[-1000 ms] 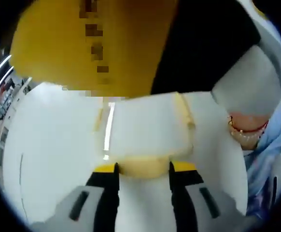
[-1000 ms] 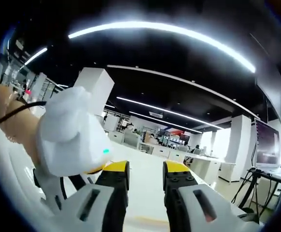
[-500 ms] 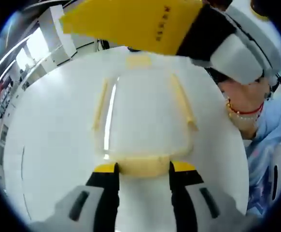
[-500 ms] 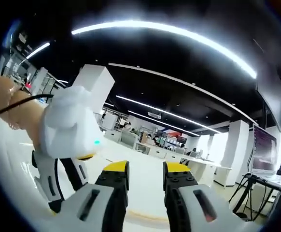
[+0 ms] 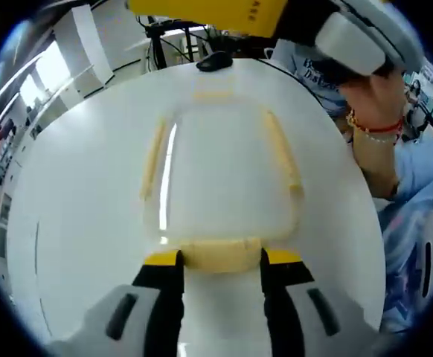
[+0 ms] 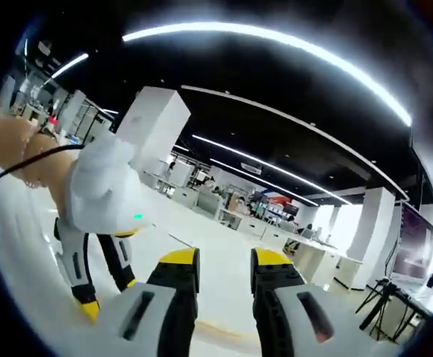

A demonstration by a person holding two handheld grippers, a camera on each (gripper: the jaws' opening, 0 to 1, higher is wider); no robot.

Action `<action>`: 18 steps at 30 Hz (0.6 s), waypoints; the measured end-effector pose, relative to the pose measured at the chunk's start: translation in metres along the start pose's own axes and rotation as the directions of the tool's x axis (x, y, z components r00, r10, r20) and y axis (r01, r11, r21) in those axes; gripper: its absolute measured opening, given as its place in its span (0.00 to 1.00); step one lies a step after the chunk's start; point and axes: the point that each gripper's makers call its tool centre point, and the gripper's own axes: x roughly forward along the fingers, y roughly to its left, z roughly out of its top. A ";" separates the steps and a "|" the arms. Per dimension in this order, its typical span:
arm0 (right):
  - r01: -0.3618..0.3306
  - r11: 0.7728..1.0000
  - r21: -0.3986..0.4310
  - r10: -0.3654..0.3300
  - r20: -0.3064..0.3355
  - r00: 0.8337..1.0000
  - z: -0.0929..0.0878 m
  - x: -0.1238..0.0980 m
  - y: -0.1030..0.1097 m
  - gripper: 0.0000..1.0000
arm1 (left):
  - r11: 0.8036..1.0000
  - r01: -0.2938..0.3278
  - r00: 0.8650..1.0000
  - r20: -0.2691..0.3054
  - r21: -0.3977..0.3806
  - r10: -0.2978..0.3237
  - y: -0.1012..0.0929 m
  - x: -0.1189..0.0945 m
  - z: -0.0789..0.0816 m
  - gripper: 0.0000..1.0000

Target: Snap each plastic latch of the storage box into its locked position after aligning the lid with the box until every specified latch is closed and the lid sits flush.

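A round white table (image 5: pixel 75 223) filled the left gripper view, with an open office of white pillars and long ceiling lights behind it in the right gripper view. The storage box (image 5: pixel 220 190) lay flat on that table, clear lid on, pale yellow strips down both sides. Its near latch (image 5: pixel 218 254) sat right between the jaws of the left gripper (image 5: pixel 218 260), the yellow tips on either side of it, parted; whether they pressed it could not be told. A far latch (image 5: pixel 214 94) showed at the opposite edge. The right gripper (image 6: pixel 224 262) pointed out over the room, jaws a little apart and holding nothing. A hand (image 5: pixel 376 111) with a beaded bracelet held it, up at the right.
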 end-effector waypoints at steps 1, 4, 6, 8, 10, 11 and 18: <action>0.000 1.000 -0.003 0.000 0.001 1.000 0.001 -0.001 -0.001 0.24 | 1.000 0.001 1.000 -0.004 0.000 -0.001 0.001 0.000 -0.001 0.41; -0.014 0.999 -0.037 0.015 0.008 1.000 0.006 -0.002 -0.004 0.23 | 1.000 0.002 1.000 -0.010 0.001 -0.002 0.002 -0.002 -0.004 0.41; -0.039 0.994 -0.102 0.036 -0.032 0.999 0.005 -0.002 -0.007 0.23 | 1.000 0.000 1.000 -0.015 0.002 0.000 0.002 -0.003 -0.005 0.41; -0.093 0.985 -0.146 0.082 -0.081 0.993 0.001 -0.001 -0.008 0.23 | 1.000 0.000 1.000 -0.019 0.002 0.000 0.002 -0.005 -0.007 0.41; -0.130 0.979 -0.156 0.110 -0.129 0.985 -0.004 0.002 -0.014 0.23 | 1.000 0.000 1.000 -0.020 0.001 0.000 0.001 -0.006 -0.008 0.41; -0.151 0.977 -0.150 0.129 -0.149 0.980 -0.007 0.003 -0.017 0.23 | 1.000 0.001 1.000 -0.020 0.000 -0.001 0.001 -0.006 -0.008 0.41; -0.299 0.918 -0.261 0.202 -0.343 0.918 -0.036 0.010 -0.037 0.22 | 1.000 0.005 0.999 -0.033 0.007 -0.004 -0.001 -0.008 -0.009 0.41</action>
